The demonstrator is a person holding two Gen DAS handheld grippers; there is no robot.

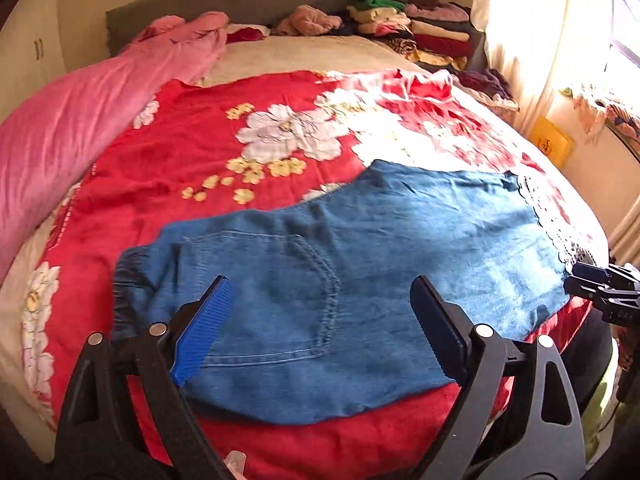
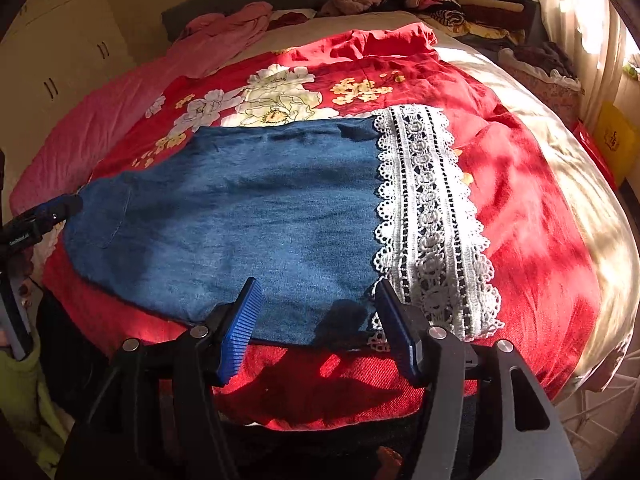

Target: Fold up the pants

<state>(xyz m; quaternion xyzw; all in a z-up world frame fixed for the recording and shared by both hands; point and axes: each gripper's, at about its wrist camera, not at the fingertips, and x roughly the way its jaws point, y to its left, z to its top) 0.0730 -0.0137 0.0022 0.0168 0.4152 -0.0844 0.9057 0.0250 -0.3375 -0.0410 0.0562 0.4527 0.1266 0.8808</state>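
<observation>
Blue denim pants [image 1: 340, 280] lie flat on the red floral bedspread [image 1: 192, 152], folded leg on leg, waistband at the left, back pocket [image 1: 276, 296] up, white lace hem [image 2: 432, 216] at the right. My left gripper [image 1: 320, 312] is open and empty, just above the pocket area near the front edge. My right gripper [image 2: 320, 308] is open and empty over the pants' near edge beside the lace. The pants also show in the right wrist view [image 2: 248, 208]. The right gripper shows at the left wrist view's right edge [image 1: 600, 288].
A pink quilt [image 1: 72, 128] lies along the bed's left side. Stacked folded clothes [image 1: 408, 24] sit at the headboard's right. A curtain and window [image 1: 540, 40] are on the right, with a yellow bag [image 1: 552, 142] on the floor. The bed's front edge is right below the grippers.
</observation>
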